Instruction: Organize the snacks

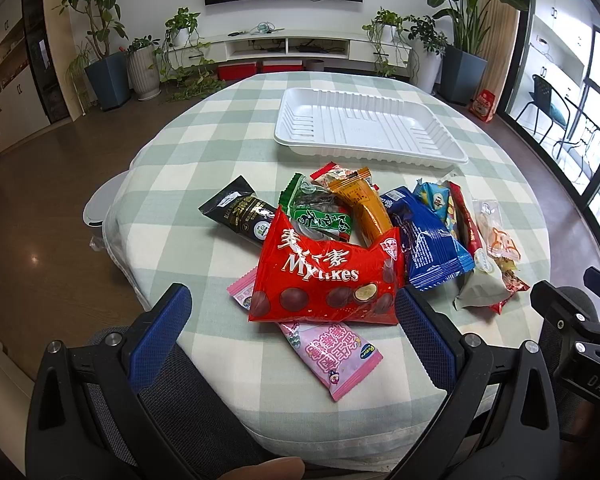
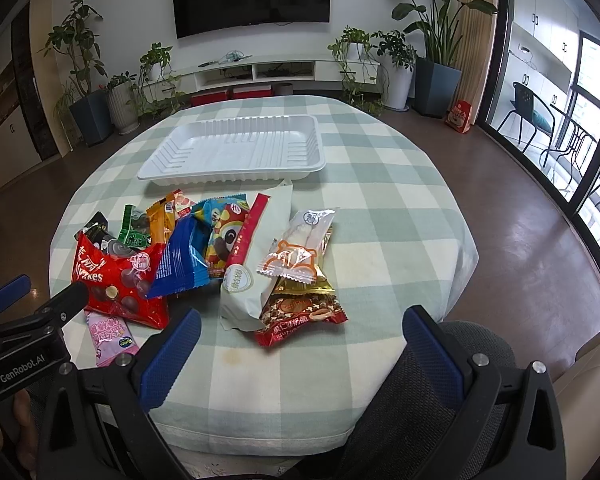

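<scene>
While both tongs [image 1: 294,320] [image 2: 300,344] gape empty, crinkly foil snack packets [image 1: 324,276] heap before ribbed white plastic tray [image 1: 364,128].

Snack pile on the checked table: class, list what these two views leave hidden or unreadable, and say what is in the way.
- Pink packet: its upper half lies under the red Mylikes bag in the left wrist view.
- Black packet: mostly covered by the red bag in the right wrist view.
- Orange packet: its lower end is hidden under the red bag.
- Small print on every wrapper: too small to read.
- White tray: no snacks inside; its underside is unseen.
</scene>
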A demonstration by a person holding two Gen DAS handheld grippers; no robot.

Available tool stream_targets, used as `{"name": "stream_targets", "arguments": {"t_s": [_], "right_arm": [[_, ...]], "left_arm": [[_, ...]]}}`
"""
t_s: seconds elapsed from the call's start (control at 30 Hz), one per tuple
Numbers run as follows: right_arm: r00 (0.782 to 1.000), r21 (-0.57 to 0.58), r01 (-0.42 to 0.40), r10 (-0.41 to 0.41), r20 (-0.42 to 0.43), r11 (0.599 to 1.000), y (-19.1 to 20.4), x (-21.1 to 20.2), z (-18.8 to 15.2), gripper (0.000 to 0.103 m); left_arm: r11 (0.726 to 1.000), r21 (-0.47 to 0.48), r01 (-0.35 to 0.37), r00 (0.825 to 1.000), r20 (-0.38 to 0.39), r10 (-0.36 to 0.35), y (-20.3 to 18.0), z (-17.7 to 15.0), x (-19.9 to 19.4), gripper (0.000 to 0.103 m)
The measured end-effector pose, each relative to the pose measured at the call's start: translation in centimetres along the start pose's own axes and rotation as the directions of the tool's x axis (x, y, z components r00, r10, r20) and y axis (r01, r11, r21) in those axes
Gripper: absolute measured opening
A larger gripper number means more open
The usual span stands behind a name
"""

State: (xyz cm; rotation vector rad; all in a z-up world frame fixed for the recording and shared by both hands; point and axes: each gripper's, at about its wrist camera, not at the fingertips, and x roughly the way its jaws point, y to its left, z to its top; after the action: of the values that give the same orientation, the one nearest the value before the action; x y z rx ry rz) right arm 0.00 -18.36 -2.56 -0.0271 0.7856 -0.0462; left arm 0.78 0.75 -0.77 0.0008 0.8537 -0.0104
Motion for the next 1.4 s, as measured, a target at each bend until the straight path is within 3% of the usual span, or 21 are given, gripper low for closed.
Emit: {"name": "stream_targets", "arguments": {"t_s": [1.1, 1.4], "right_arm": [[1.000, 0.002, -0.001, 0.001, -0.007, 1.000, 0.0, 0.1, 0.1, 0.103], [0.998, 0.024, -0.017, 0.018, -0.053, 1.000, 0.1, 1.1, -0.7, 0.103]], "left_arm": [[1.000, 0.000, -0.003, 1.000, -0.004, 0.003, 0.1, -0.3, 0.3, 0.103], [0.999, 0.032, -0.021, 0.999, -0.024, 0.022, 0.8, -1.6, 1.1, 0.103]]}}
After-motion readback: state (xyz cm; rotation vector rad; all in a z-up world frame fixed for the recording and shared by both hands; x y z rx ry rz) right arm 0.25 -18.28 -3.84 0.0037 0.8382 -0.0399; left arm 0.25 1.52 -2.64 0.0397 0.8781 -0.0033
